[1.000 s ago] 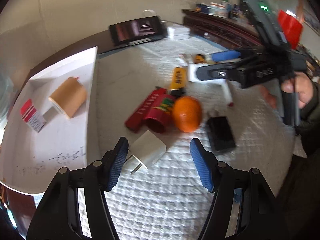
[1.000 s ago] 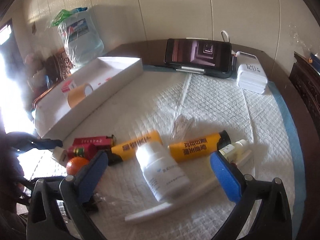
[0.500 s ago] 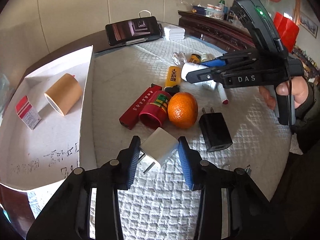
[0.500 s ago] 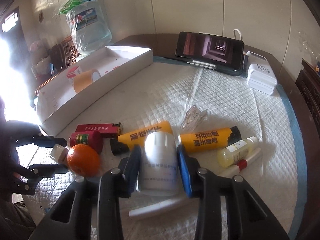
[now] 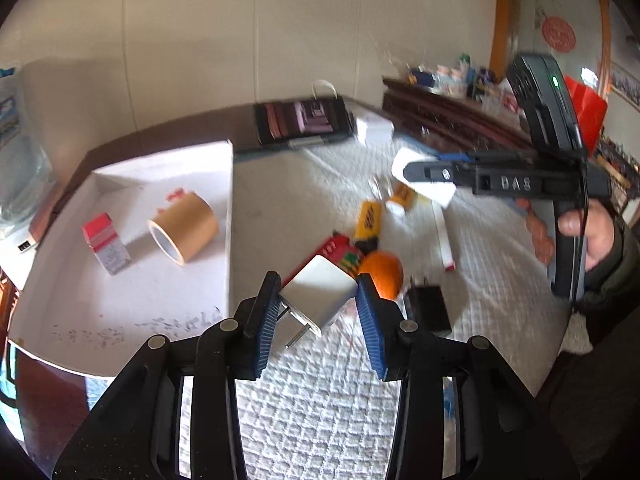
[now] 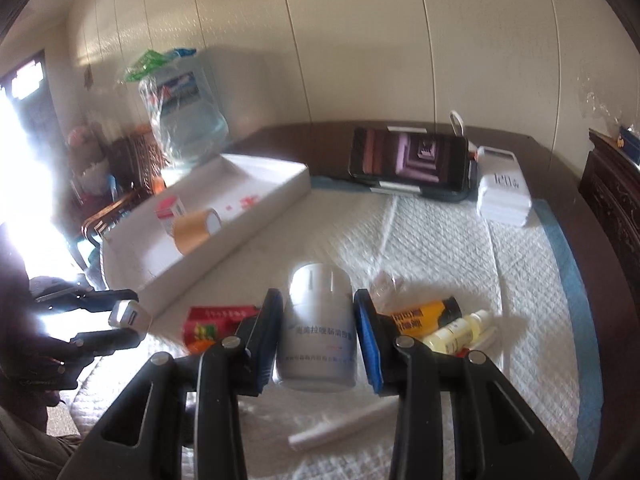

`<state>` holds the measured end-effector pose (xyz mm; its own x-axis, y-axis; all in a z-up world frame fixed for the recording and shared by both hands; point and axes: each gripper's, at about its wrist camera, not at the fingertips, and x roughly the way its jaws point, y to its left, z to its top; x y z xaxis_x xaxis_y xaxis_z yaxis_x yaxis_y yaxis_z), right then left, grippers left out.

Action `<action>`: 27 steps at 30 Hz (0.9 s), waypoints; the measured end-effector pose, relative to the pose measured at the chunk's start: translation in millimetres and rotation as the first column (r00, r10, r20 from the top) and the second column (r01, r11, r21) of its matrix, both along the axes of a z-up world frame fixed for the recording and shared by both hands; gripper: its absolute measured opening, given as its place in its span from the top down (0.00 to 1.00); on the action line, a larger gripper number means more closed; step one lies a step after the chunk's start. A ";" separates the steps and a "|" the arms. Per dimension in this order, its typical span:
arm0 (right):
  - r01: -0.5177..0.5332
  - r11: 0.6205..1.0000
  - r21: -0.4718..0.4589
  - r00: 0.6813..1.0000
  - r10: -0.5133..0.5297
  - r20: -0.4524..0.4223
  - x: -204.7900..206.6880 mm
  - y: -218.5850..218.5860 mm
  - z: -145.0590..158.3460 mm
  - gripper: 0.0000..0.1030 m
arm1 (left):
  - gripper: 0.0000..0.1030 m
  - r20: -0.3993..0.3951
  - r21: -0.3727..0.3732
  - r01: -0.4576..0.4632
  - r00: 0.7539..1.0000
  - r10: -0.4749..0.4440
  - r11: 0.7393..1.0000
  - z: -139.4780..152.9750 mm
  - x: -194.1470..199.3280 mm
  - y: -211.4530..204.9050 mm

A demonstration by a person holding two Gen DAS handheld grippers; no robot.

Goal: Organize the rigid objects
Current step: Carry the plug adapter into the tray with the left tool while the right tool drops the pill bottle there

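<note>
Two plug adapters show: one white adapter (image 5: pixel 320 296) and one black adapter (image 5: pixel 428 309). There is one white pill bottle (image 6: pixel 318 332) and one small dropper bottle (image 6: pixel 456 330). Two yellow tubes (image 5: pixel 369 220) lie on the quilted pad, with one orange (image 5: pixel 382 274), one red can (image 5: pixel 347 258), one red flat box (image 5: pixel 326 250) and one white stick (image 6: pixel 340 432). One white tray (image 5: pixel 230 200) holds one tape roll (image 5: pixel 188 228) and one small red-and-white carton (image 5: pixel 106 244). One phone (image 6: pixel 408 160) and one white power bank (image 6: pixel 504 196) stand behind.
</note>
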<state>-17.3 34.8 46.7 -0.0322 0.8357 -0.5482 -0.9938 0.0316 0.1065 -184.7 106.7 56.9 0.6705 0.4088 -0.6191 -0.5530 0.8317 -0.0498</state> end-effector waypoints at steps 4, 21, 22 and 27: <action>-0.002 0.999 0.042 1.000 0.002 -0.008 -3.9 -2.6 9.4 0.65 | 0.63 0.073 0.029 -0.092 0.993 0.090 0.995 12.6 -17.1 10.1; -0.069 0.995 0.075 0.998 0.068 0.019 -27.4 1.6 22.0 0.65 | 0.63 0.138 -0.006 -0.265 0.955 0.263 0.964 14.6 -50.9 33.4; -0.072 0.994 0.077 0.997 0.070 0.021 -28.3 1.5 22.7 0.65 | 0.63 0.138 -0.008 -0.271 0.953 0.269 0.963 14.2 -52.1 34.2; -0.090 0.993 0.081 0.996 0.088 0.030 -34.9 4.8 26.7 0.65 | 0.63 0.138 -0.012 -0.289 0.948 0.288 0.957 14.5 -56.5 36.0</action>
